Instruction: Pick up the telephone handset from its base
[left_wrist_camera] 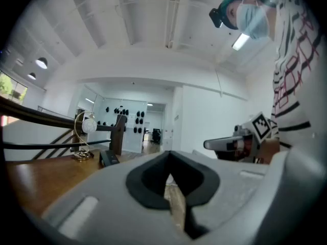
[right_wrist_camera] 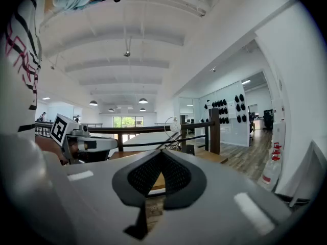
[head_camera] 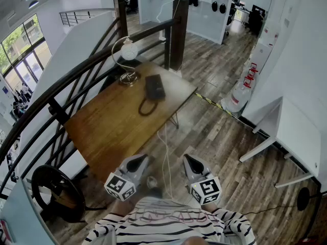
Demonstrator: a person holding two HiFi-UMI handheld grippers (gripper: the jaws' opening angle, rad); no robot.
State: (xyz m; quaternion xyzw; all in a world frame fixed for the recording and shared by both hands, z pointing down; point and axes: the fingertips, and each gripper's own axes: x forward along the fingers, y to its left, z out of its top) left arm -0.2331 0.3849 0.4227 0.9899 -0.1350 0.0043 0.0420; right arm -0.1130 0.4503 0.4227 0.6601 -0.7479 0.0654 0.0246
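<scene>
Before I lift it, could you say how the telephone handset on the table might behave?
The telephone looks like rigid dark plastic, so it is probably stiff and fairly light. Its cord loops slack on the table, so it may pull back on lifting.

Lighting: bright, even daylight from windows (head_camera: 20,55) plus ceiling lamps (right_wrist_camera: 143,101). Quality: strong fisheye edge distortion; near jaws softly blurred.

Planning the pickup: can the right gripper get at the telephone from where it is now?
Probably yes, with a step forward. Nothing stands between the right gripper and the telephone, but the telephone lies far up the table, and the jaws are shut and must open first.
</scene>
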